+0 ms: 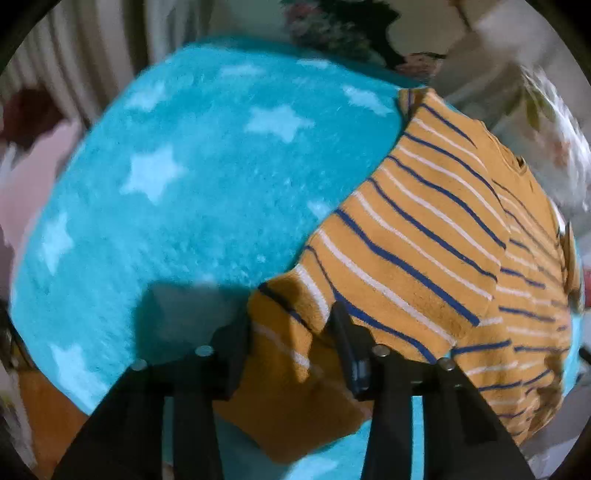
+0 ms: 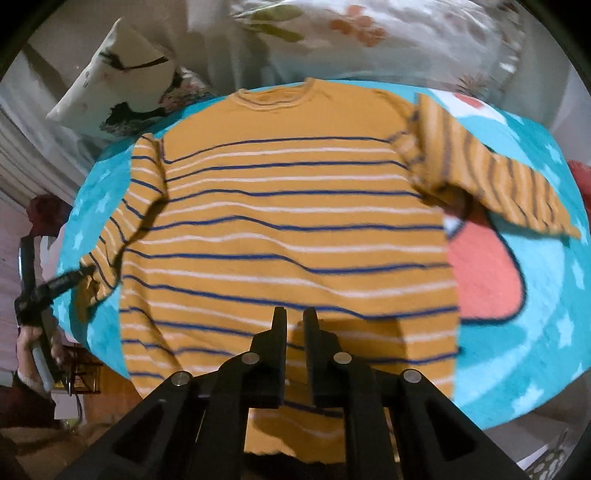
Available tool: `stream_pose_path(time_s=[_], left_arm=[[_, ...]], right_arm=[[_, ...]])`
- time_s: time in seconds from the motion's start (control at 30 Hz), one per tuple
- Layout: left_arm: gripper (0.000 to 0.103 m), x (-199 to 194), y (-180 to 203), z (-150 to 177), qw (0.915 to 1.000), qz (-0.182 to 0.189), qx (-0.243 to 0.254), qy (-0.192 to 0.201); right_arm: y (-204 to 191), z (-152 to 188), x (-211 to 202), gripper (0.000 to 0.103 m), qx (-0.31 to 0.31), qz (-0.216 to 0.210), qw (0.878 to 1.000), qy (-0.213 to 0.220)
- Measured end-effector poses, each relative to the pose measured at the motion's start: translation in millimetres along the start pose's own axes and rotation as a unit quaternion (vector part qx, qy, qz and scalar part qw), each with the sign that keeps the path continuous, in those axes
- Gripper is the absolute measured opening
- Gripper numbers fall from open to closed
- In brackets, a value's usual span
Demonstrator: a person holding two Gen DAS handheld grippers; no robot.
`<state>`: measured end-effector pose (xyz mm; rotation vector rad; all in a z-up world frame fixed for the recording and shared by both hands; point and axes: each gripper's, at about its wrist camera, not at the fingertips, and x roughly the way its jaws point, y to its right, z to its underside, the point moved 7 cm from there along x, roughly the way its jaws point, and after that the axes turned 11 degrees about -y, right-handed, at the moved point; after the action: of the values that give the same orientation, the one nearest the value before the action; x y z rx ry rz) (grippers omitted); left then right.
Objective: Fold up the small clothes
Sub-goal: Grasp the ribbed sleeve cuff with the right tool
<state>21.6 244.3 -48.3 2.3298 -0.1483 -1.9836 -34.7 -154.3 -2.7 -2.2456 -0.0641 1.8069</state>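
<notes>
An orange sweater (image 2: 288, 221) with blue and white stripes lies flat on a turquoise star blanket (image 2: 535, 314), neck at the far side. Its right sleeve (image 2: 498, 184) lies spread out to the right. My left gripper (image 1: 291, 325) is shut on the cuff of the left sleeve (image 1: 280, 332) and holds it off the blanket; it also shows at the left of the right wrist view (image 2: 83, 273). My right gripper (image 2: 294, 321) hovers above the sweater's bottom hem, jaws nearly together with a narrow gap and nothing between them.
The blanket (image 1: 166, 184) has a pink and white cartoon patch (image 2: 484, 273) to the right of the sweater. A printed pillow (image 2: 122, 81) lies at the far left. Floral bedding (image 2: 351, 33) is bunched behind the blanket.
</notes>
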Motion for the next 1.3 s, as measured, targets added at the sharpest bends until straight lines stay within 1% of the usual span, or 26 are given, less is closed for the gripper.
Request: stream_pose_path(time_s=[0.03,0.07,0.1,0.23,0.27,0.33,0.4,0.43,0.53,0.63,0.67,0.73,0.77,0.8,0.87,0.9,0.97,1.0,1.07,1.1,1.17,1.2,1.23,1.27,1.3], left_arm=[[0.013,-2,-1,-1,0.9999,0.011,0.007,-0.008],[0.011,-5,-5,-3,0.9999,0.012,0.004,-0.009],[0.009,-9,-13,-7,1.0,0.003,-0.003,-0.005],[0.009,-29,-66,-23,0.998,-0.045,-0.042,0.016],[0.009,-33,-82,-28,0.9966,-0.063,-0.049,0.02],[0.009,-38,-110,-36,0.9931,-0.097,-0.061,0.025],[0.008,-44,-131,-42,0.9907,-0.11,-0.075,0.03],[0.008,-48,-138,-46,0.9904,-0.108,-0.08,0.033],[0.01,-59,-149,-48,0.9914,-0.076,-0.096,0.045],[0.011,-75,-145,-41,0.9912,-0.073,-0.091,0.063],[0.013,-78,-141,-46,0.9917,-0.067,-0.088,0.066],[0.023,-87,-132,-47,0.9919,-0.055,-0.083,0.079],[0.031,-92,-127,-46,0.9916,-0.053,-0.08,0.087],[0.037,-96,-123,-48,0.9912,-0.052,-0.077,0.095],[0.041,-106,-107,-48,0.9905,-0.043,-0.067,0.113],[0.047,-108,-100,-49,0.9904,-0.039,-0.062,0.118],[0.051,-114,-82,-47,0.9903,-0.02,-0.05,0.128],[0.054,-114,-72,-45,0.9902,-0.01,-0.044,0.132],[0.058,-109,-50,-41,0.9912,0.006,-0.034,0.128],[0.058,-104,-37,-37,0.9921,0.013,-0.028,0.121],[0.058,-97,-14,-29,0.9933,0.019,-0.016,0.113],[0.058,-95,0,-24,0.9938,0.021,-0.007,0.109],[0.058,-93,10,-20,0.9941,0.021,-0.001,0.107],[0.058,-91,22,-15,0.9943,0.021,0.004,0.104],[0.059,-89,33,-10,0.9945,0.021,0.006,0.102]], right_arm=[[-7,-4,3,0.01,-0.002,0.004,1.0,0.001],[-14,-8,6,0.01,-0.003,0.01,1.0,0.003],[-23,-13,9,0.01,-0.007,0.012,1.0,0.003],[-55,-31,19,0.01,-0.022,-0.003,1.0,0.006],[-64,-35,22,0.01,-0.027,-0.01,1.0,0.006],[-89,-46,31,0.01,-0.04,-0.033,0.999,0.003],[-121,-52,45,0.01,-0.065,-0.062,0.996,-0.011],[-136,-54,53,0.01,-0.08,-0.072,0.994,-0.019],[-179,-55,79,0.01,-0.125,-0.08,0.988,-0.045],[-207,-47,108,0.01,-0.146,-0.097,0.981,-0.089],[-214,-44,120,0.01,-0.147,-0.097,0.979,-0.106],[-223,-38,134,0.01,-0.146,-0.113,0.974,-0.133],[-231,-34,142,0.01,-0.143,-0.129,0.97,-0.15],[-236,-30,146,0.01,-0.145,-0.137,0.967,-0.159],[-245,-28,144,0.01,-0.155,-0.145,0.965,-0.154],[-247,-28,138,0.01,-0.158,-0.149,0.965,-0.148],[-244,-33,125,0.01,-0.153,-0.153,0.968,-0.129],[-234,-38,115,0.01,-0.145,-0.15,0.971,-0.114],[-203,-46,97,0.01,-0.117,-0.14,0.979,-0.087],[-184,-52,89,0.01,-0.096,-0.137,0.983,-0.073],[-134,-59,69,0.01,-0.045,-0.127,0.99,-0.042],[-95,-60,54,0.011,-0.011,-0.114,0.993,-0.017],[-69,-60,45,0.013,0.011,-0.105,0.994,-0.002],[-33,-57,33,0.02,0.04,-0.094,0.995,0.017],[14,-51,20,0.026,0.084,-0.081,0.993,0.037]])
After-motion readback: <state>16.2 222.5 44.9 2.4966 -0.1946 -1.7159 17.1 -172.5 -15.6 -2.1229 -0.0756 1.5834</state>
